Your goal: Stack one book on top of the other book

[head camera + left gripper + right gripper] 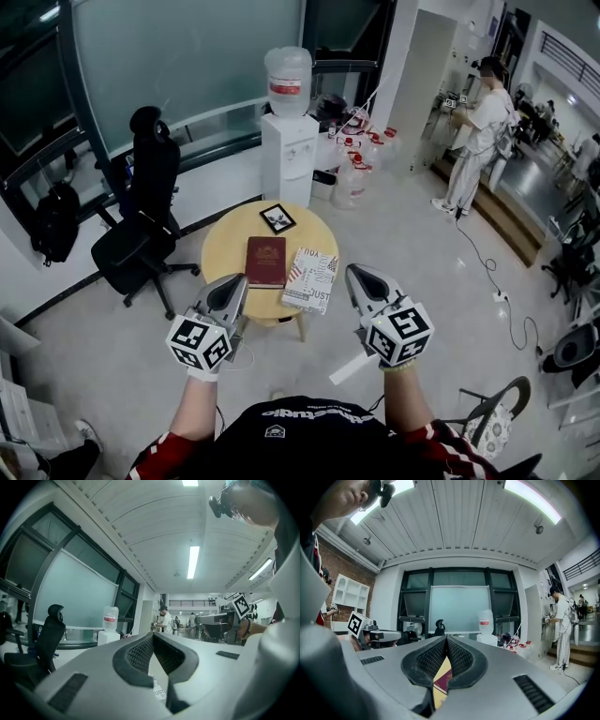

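Books: two, lying flat side by side on the round table (223, 248), neither on top of the other.
Red book (266, 262): on the left, closed, cover up, its long edge just beside the white book (310, 279).
White book: on the right, turned a little askew, near the table's front edge.
Frame (277, 218): small and black, flat on the table beyond both books and apart from them.
Left gripper (242, 280): I hold it level and short of the books. My fingers are clenched tip to tip with nothing between them. Through the gap lower down I see a corner of the white book.
Right gripper (354, 273): level too, just right of the white book in the head view and not touching it. These fingers are also pressed together and empty. The red book and the table show through the gap behind the tips.
Height: I cannot tell how far above the table either gripper is.
Room: a water cooler (289, 141) stands behind the table, a black chair (141, 216) to its left, and a person (478, 131) well off to the right.
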`<action>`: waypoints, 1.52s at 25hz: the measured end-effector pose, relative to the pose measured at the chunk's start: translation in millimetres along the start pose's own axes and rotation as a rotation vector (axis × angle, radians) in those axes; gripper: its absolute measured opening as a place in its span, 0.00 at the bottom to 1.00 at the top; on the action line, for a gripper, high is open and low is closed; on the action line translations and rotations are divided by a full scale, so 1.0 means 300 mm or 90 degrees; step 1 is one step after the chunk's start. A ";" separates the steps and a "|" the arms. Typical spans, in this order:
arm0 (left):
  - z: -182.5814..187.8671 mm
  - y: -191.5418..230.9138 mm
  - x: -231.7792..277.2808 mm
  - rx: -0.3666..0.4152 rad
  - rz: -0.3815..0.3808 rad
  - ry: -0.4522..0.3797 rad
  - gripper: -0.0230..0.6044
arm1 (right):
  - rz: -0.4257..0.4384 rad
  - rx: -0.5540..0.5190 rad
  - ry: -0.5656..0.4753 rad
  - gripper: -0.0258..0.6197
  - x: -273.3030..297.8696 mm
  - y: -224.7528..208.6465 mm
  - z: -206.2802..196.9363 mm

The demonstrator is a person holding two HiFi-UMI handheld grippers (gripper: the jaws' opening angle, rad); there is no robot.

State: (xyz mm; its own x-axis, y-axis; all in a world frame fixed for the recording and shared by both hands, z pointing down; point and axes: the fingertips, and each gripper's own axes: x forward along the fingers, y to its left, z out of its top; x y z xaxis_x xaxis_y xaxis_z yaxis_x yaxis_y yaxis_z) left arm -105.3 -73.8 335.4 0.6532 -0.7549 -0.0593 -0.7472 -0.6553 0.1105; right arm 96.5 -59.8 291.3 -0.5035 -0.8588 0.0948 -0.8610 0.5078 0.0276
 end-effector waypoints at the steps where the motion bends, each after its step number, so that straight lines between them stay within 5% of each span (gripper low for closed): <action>1: 0.000 0.016 0.010 0.003 -0.001 0.001 0.06 | 0.000 0.000 0.000 0.08 0.019 0.000 0.001; 17: -0.056 0.250 0.074 -0.006 -0.013 0.020 0.06 | -0.016 0.005 0.022 0.09 0.233 0.028 -0.038; 38: -0.110 0.396 0.123 -0.013 0.042 0.030 0.06 | 0.032 0.004 0.014 0.08 0.421 -0.026 -0.051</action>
State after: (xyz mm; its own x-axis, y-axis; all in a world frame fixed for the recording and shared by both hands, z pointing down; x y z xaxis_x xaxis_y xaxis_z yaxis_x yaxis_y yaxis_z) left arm -165.9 -178.4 379.2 0.6081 -0.7939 -0.0047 -0.7865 -0.6032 0.1325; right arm 40.7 -171.0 318.3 -0.5449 -0.8303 0.1174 -0.8349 0.5502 0.0161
